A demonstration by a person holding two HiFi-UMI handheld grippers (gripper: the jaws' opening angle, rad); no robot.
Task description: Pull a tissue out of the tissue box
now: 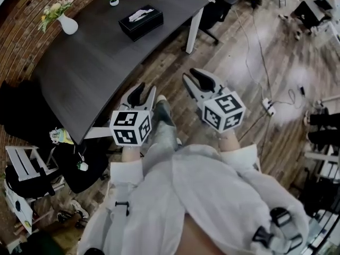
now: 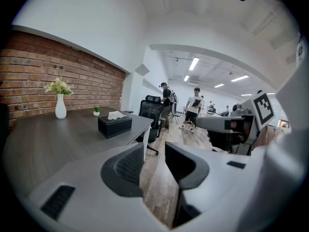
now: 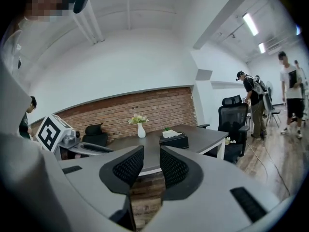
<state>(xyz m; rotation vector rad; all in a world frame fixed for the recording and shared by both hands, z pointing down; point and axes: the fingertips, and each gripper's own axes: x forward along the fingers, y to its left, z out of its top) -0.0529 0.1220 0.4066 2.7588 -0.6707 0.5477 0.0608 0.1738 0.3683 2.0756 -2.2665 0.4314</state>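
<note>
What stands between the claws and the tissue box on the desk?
Nothing visible. The left claw and right claw hang open and empty over the floor, short of the desk; only bare desk top lies before the tissue box. The vase and small plant stand aside.

Side by side before the torso, left gripper (image 1: 142, 93) and right gripper (image 1: 197, 82), both jaws apart, empty.

Black tissue box (image 1: 141, 23), white tissue (image 1: 140, 14), dark grey wood-grain worktop (image 1: 95, 57), white vase (image 1: 68, 25), pale yellow flowers (image 1: 56, 8), red brick wall (image 2: 58, 71), brown plank floor (image 1: 255, 52), pale grey left gripper (image 1: 143, 92) and right gripper (image 1: 195, 81), black ribbed jaws, white cubes (image 1: 130, 127) with black square markers
</note>
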